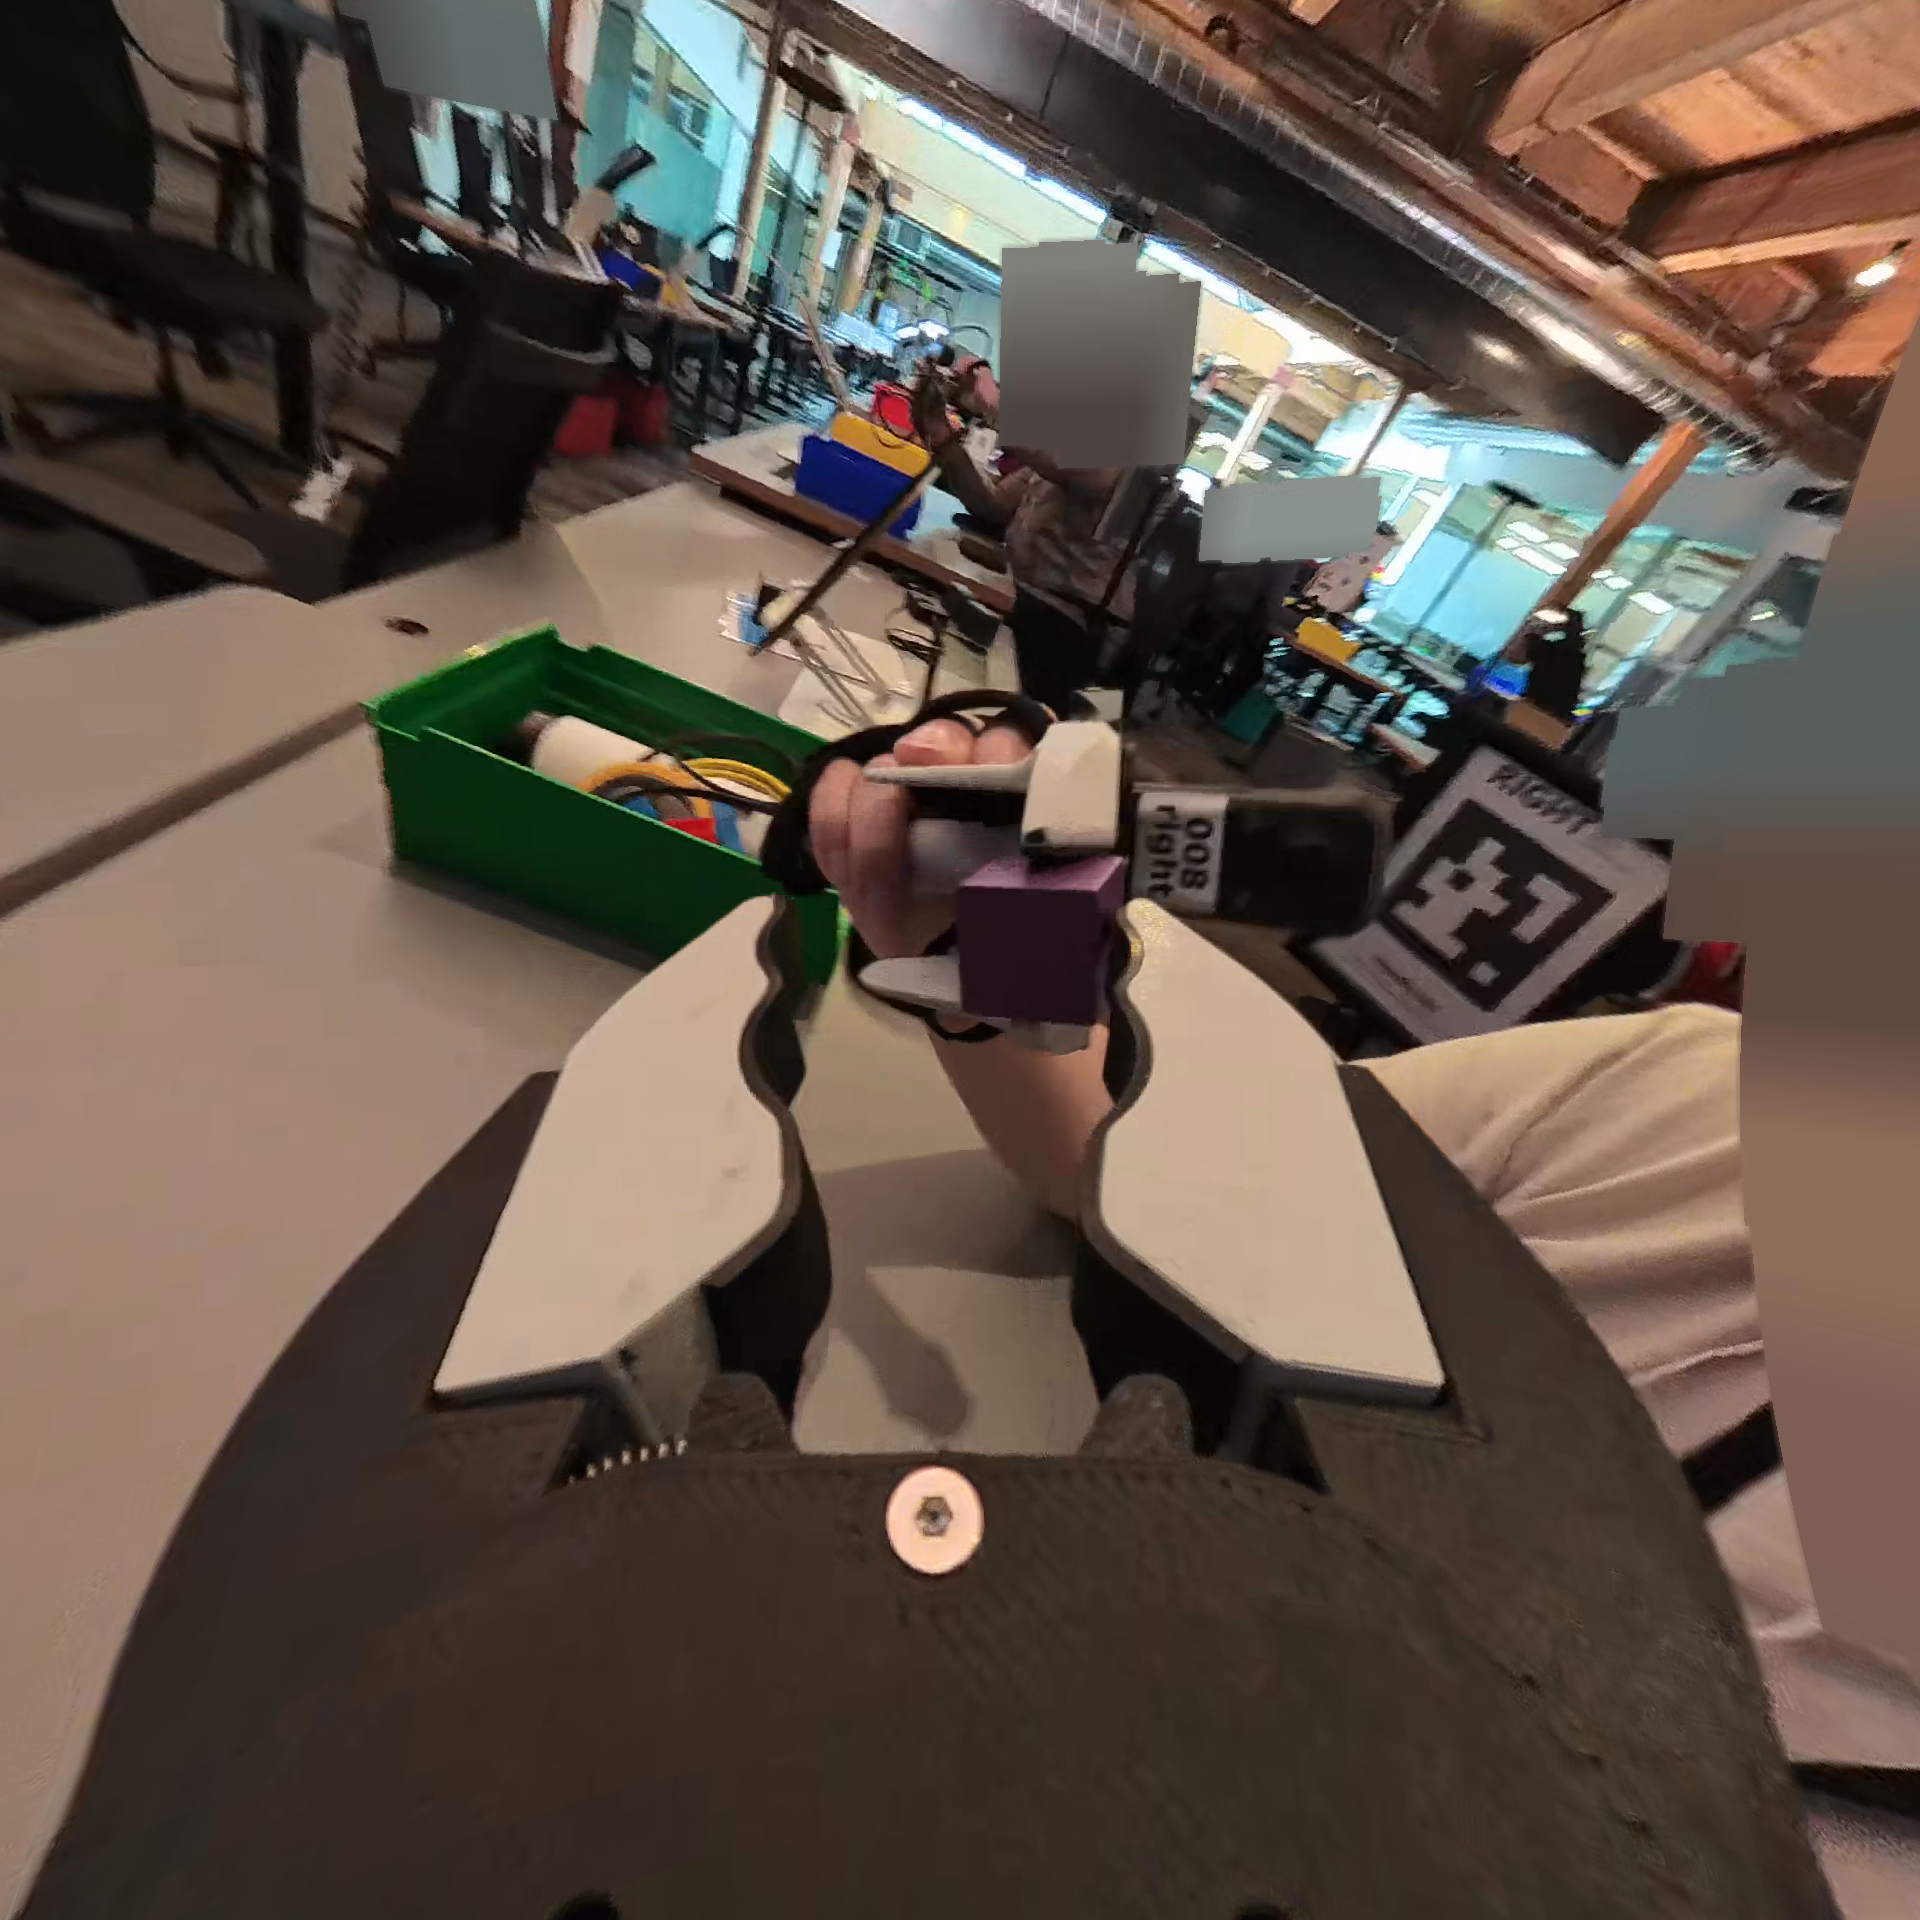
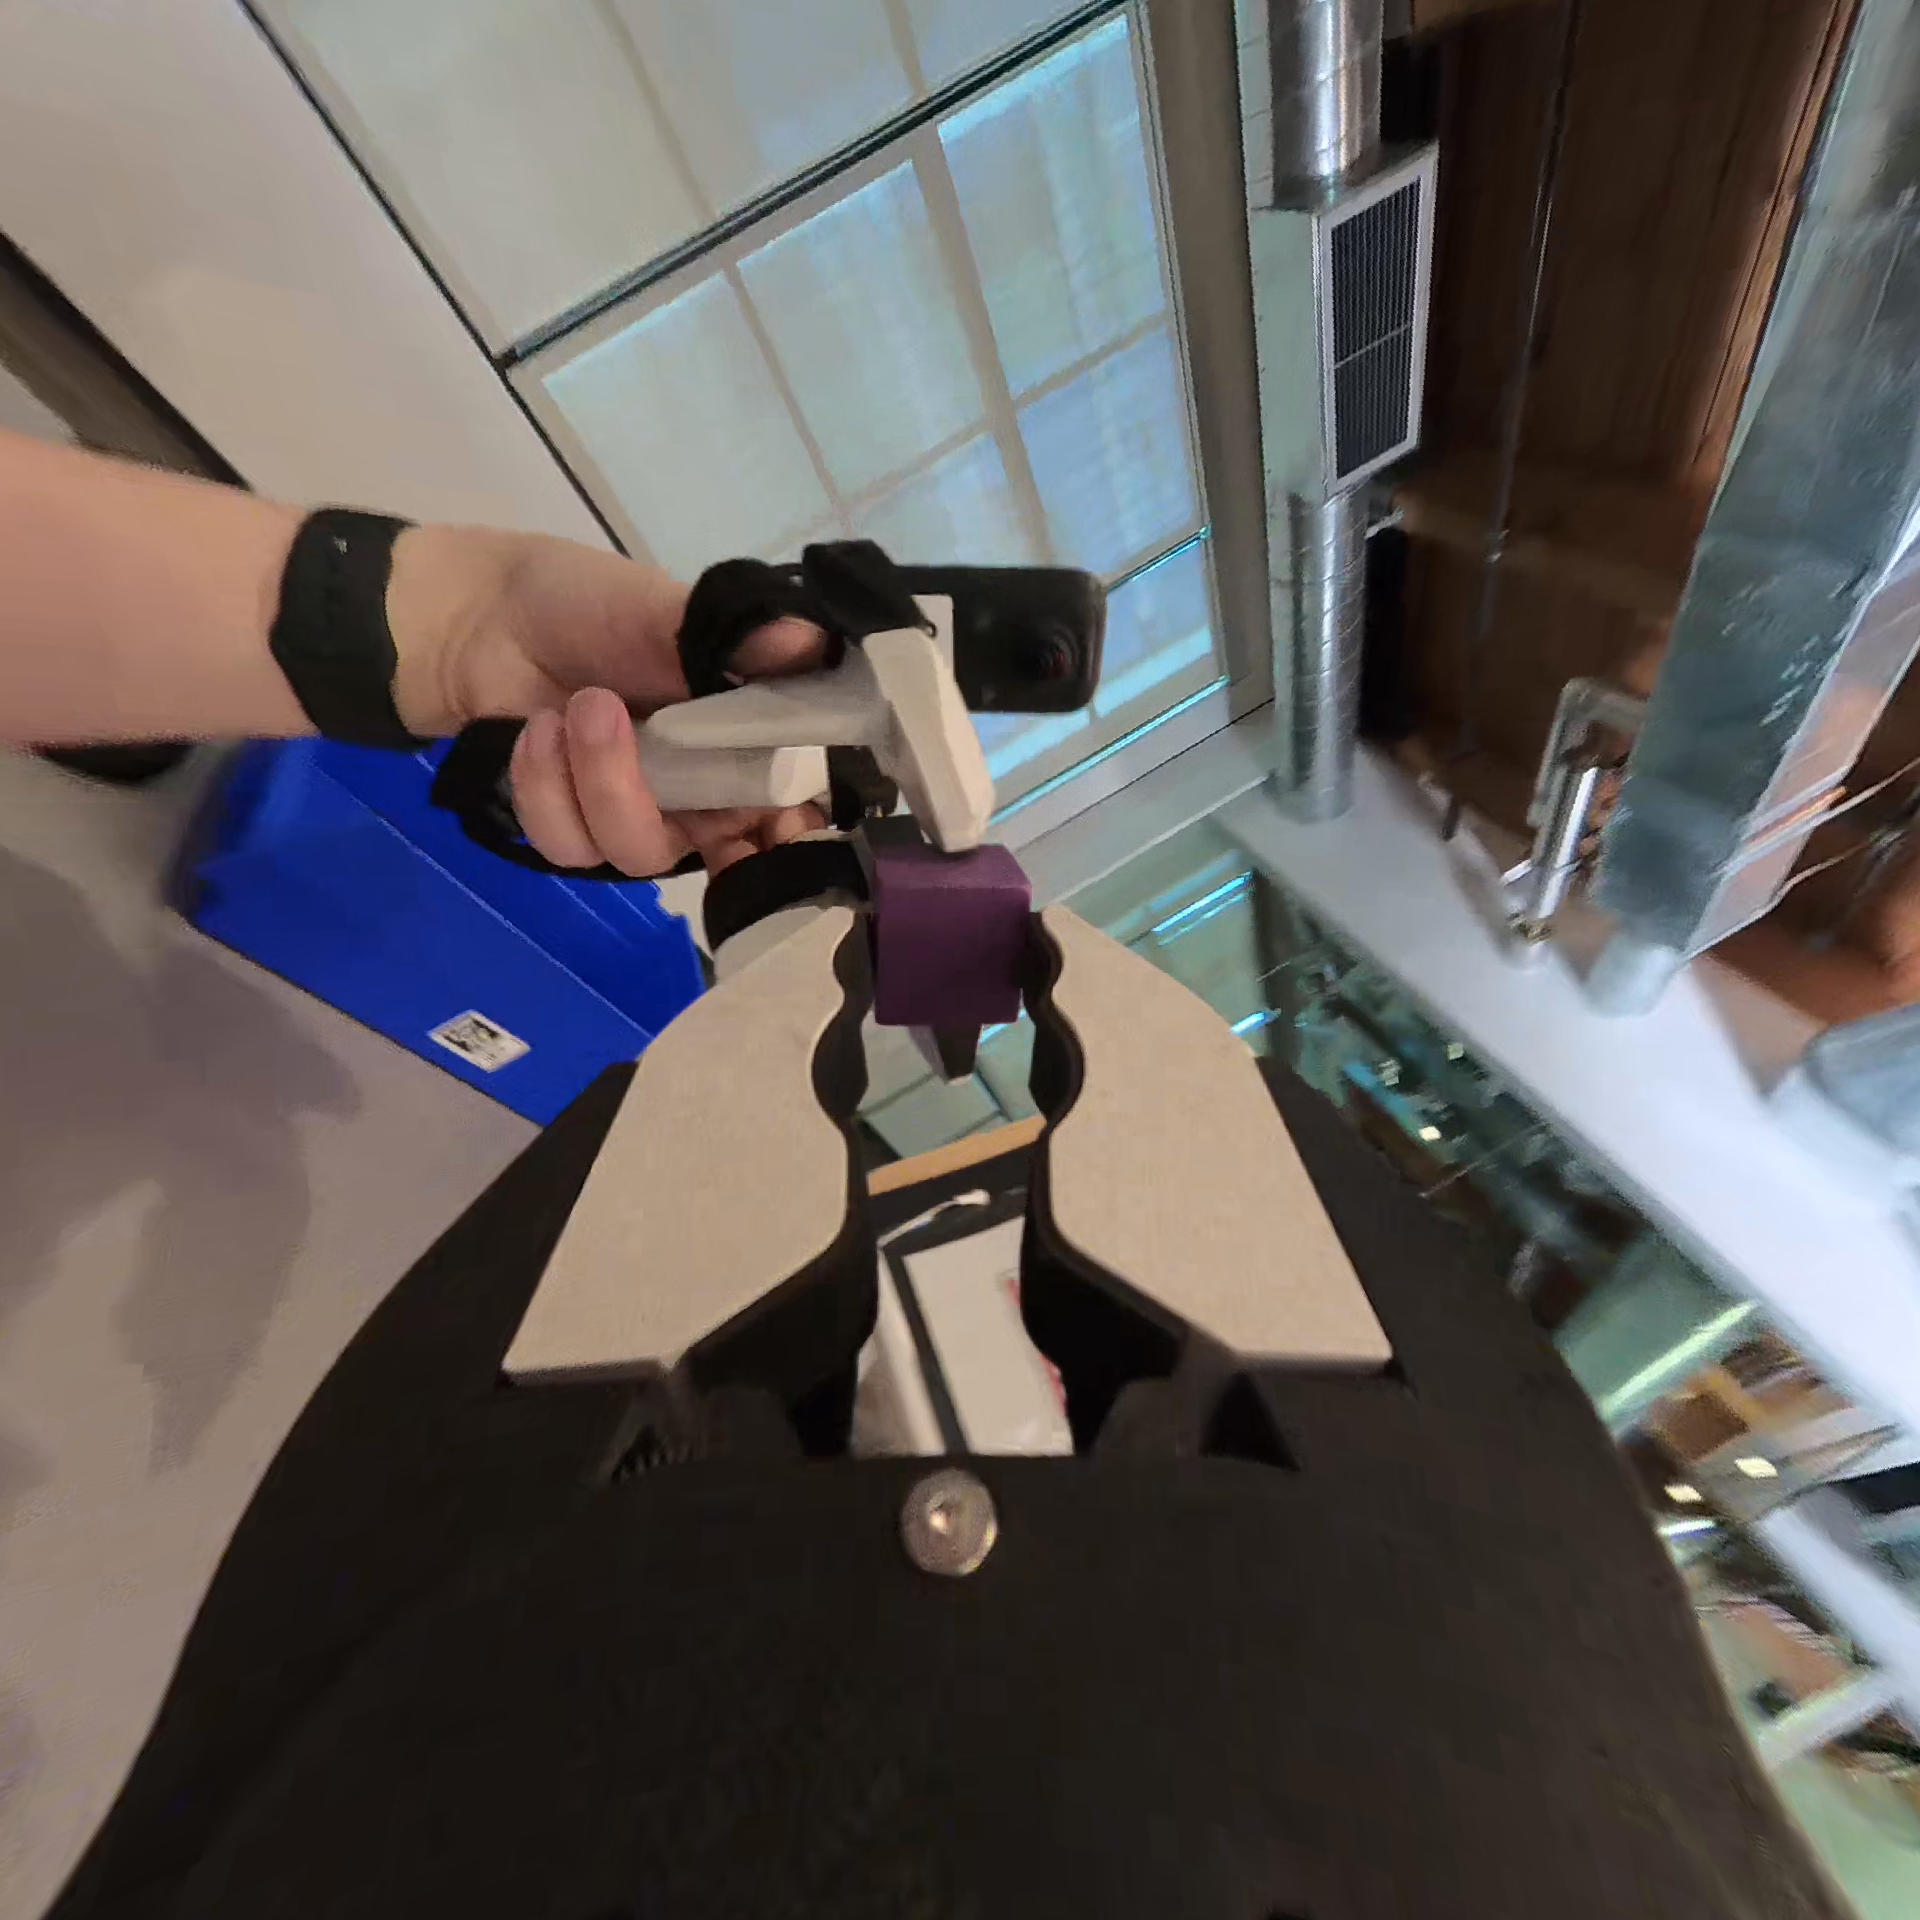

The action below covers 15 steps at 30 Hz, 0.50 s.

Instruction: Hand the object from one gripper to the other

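I saw the block (image 2: 951,935) between the right gripper's (image 2: 948,940) jaws, the left gripper (image 1: 945,935) just before it; a bin (image 1: 582,790) sat on the bench (image 1: 208,1039) behind.

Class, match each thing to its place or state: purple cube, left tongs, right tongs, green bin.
Things:
1. purple cube
2. left tongs
3. right tongs
4. green bin

Places or states:
A. resting on the table
B. open
C. shut on the cube
D. held in the air

Pairs: 1-D, 2-B, 3-C, 4-A
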Tool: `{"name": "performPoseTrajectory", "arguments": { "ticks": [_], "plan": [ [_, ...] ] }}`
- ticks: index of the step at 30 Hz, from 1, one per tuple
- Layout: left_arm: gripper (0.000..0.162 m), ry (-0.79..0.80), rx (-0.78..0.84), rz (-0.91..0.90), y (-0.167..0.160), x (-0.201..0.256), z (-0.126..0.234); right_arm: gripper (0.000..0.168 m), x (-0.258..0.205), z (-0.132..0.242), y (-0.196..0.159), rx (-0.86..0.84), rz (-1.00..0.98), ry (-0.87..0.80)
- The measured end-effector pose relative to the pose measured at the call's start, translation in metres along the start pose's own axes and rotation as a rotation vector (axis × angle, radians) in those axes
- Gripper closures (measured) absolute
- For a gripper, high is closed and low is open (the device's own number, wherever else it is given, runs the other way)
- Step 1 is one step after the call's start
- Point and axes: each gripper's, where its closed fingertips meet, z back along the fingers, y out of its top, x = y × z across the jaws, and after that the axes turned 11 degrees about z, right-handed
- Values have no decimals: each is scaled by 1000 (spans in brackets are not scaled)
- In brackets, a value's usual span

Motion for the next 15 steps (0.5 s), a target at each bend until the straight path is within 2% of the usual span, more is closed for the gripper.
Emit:
{"name": "performPoseTrajectory", "arguments": {
  "ticks": [4, 8, 10, 13, 15],
  "plan": [
    [120, -136, -95, 66, -12, 12, -5, 140, -2, -1, -3, -45, 158, -34],
    [134, -84, -82, -17, -11, 5, -4, 140, -2, -3, -10, -76, 179, -51],
    [134, -30, -17, -75, 0, 0, -1, 138, 1, -2, -18, -115, 156, -64],
    [135, 143, 100, -256, 20, -15, 8, 135, 13, 5, -34, -153, -14, -97],
    [134, 307, 165, -475, 31, -27, 15, 137, 21, 9, -45, -154, -302, -87]
  ]
}}
